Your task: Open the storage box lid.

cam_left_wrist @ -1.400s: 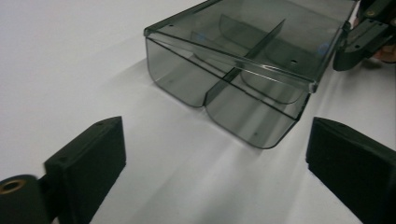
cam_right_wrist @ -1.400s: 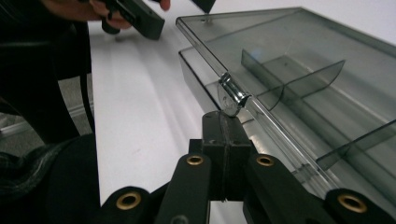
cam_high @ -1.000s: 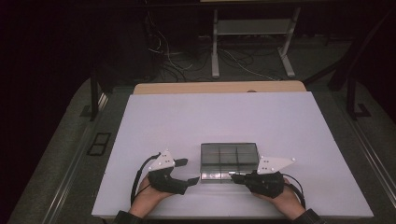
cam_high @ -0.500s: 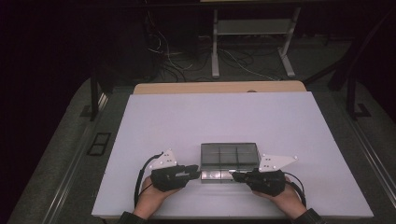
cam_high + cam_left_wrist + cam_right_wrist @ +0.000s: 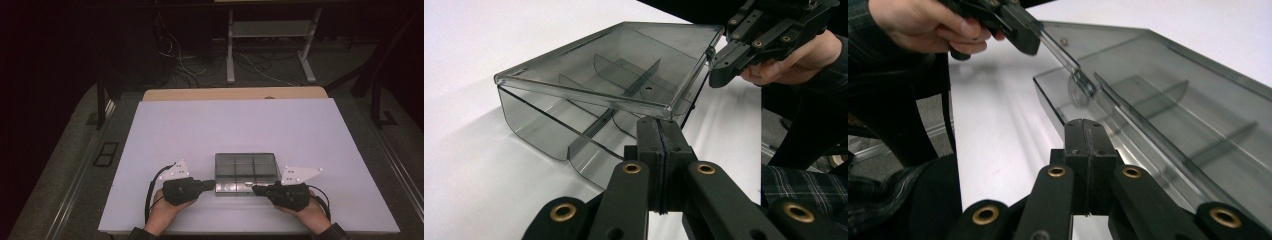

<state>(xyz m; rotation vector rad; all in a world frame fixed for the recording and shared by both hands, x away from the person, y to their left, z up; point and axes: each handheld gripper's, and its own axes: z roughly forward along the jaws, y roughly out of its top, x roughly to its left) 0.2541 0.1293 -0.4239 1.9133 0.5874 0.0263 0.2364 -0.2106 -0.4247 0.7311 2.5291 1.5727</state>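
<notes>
High view: I see the smoky clear divided box (image 5: 246,168) lying near the front edge of the white surface (image 5: 200,130), lid down
Left gripper (image 5: 209,186): my jaws have just closed; they meet at the box's front left corner, nothing visibly between them
Right gripper (image 5: 256,189): my jaws are pressed together at the front right corner
Left gripper view: box lid (image 5: 624,65) sits slightly raised above the compartments

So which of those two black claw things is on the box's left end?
The left gripper, held by the hand with no sleeve showing; its fingers are shut at the clear box's left front corner.
</notes>
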